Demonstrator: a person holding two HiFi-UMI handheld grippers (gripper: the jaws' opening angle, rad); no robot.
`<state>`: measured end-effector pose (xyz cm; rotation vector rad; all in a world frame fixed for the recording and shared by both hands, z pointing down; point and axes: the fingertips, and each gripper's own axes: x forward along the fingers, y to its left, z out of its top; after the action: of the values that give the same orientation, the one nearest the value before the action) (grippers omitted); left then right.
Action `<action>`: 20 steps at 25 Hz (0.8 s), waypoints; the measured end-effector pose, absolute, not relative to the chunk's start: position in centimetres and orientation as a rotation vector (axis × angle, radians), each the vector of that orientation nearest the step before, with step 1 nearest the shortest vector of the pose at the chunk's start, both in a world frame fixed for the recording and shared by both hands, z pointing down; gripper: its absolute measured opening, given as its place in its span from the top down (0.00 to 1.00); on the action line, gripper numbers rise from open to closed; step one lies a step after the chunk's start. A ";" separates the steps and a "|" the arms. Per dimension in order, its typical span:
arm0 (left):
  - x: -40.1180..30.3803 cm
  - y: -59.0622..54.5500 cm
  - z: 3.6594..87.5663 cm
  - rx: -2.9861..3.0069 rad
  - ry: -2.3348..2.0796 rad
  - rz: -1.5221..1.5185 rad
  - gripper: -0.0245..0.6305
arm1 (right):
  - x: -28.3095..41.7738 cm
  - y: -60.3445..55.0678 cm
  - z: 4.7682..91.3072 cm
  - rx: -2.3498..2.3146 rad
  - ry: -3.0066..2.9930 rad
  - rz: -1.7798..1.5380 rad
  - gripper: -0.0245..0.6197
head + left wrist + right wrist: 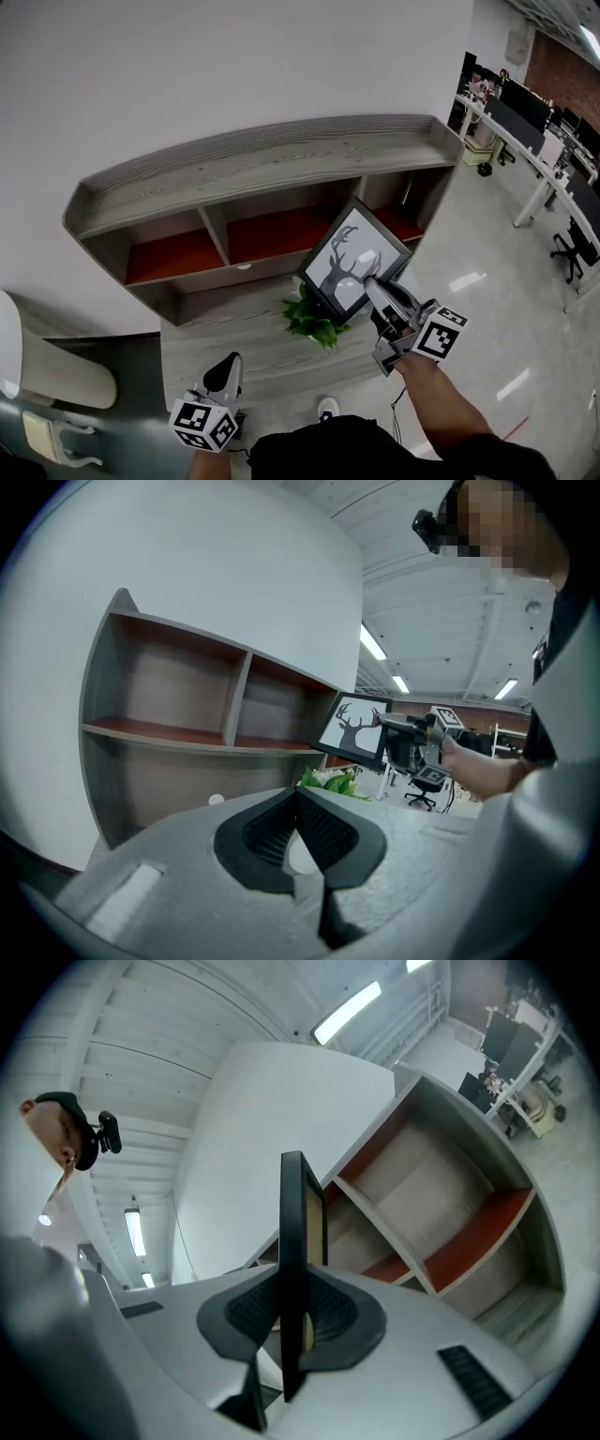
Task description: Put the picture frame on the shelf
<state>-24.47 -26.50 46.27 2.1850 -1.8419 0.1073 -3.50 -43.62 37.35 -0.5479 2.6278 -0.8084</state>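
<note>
Right gripper (371,269) jaws clamped on the frame (352,265). In the right gripper view the frame (292,1241) stands edge-on between the two pads and sticks out well past the tips of the right gripper (292,1309). Frame is in the air, tilted, deer print facing up toward the head camera (black border, white ground). It is not on the shelf (281,150). The shelf's red-floored compartments lie ahead of the right jaws and off to one side (450,1194), apart from the frame.

Left gripper (232,362) jaws closed, pad tips touching, nothing between them (298,799). It hangs low over the near edge of the surface (244,323). Ahead of the left jaws is the shelf (169,733). Ahead and to their right are the frame (356,727) and the right gripper (386,724) gripping its side.

Plant (309,321) sits on the surface just below the frame's lower corner; it also shows just beyond the left jaws (330,780).
</note>
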 end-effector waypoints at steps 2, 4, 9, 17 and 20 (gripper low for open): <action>-24.1 -27.5 46.3 2.179 -1.850 0.107 0.95 | -3.8 -45.2 37.4 -0.576 2.659 -0.749 0.85; -23.7 -28.2 46.4 2.176 -1.852 0.110 0.95 | -4.2 -46.4 37.7 -0.602 2.688 -0.698 0.85; -23.7 -29.0 47.2 2.173 -1.831 0.150 0.95 | -5.2 -48.4 38.4 -0.660 2.704 -0.658 0.85; -26.2 -31.0 46.9 2.233 -1.750 0.158 0.95 | -6.5 -50.0 37.9 -0.853 2.699 -0.587 0.85; -27.5 -31.6 46.6 2.257 -1.724 0.156 0.95 | -6.8 -50.5 36.9 -0.942 2.700 -0.525 0.85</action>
<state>-27.52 -31.64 46.62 2.2569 -1.7242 0.1558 -6.82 -50.52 36.94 -0.9417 2.6999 -0.5252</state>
